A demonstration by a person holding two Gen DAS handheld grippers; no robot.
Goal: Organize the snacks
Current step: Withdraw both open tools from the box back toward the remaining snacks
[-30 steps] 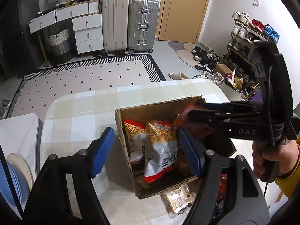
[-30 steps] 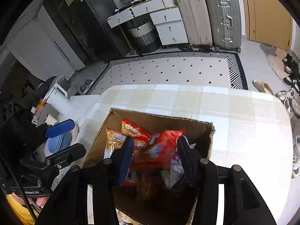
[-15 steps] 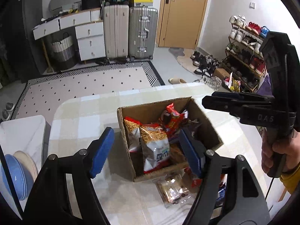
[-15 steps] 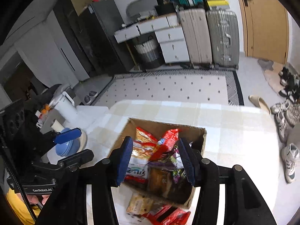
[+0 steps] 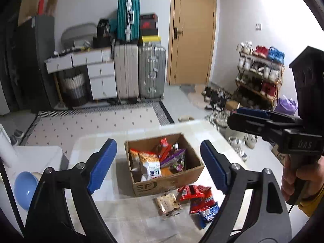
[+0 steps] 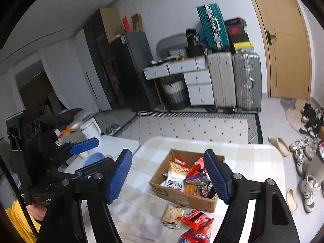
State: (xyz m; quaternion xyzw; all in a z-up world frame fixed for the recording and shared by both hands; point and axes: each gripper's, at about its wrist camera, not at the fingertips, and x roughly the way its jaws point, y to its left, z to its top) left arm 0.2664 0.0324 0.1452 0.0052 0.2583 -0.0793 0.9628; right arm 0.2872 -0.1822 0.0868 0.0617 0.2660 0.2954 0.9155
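An open cardboard box [image 5: 162, 185] stands on the checked table, filled with several snack packets [image 5: 150, 165]. In front of it lie a clear biscuit packet [image 5: 167, 201] and red packets [image 5: 194, 191]. My left gripper [image 5: 157, 142] hangs high above the table, drawn back from the box, its jaws opening with nothing between them. My right gripper [image 6: 167, 152] is also raised, jaws opening and empty. The right wrist view shows the box [image 6: 182, 197], the biscuit packet [image 6: 172, 214] and the red packets [image 6: 197, 219] below it. Each gripper appears at the edge of the other's view.
A blue bowl [image 5: 25, 184] sits on a white side table left of the checked table [image 5: 129, 220]. A white jug [image 6: 91, 127] stands beyond it. Suitcases [image 5: 139, 73], drawers and a door line the far wall. A shoe rack [image 5: 259, 75] and loose shoes are on the right.
Both grippers rose and pulled back from the box. The right gripper let go of a red packet, which stays in the box. Both pairs of jaws stand wider.
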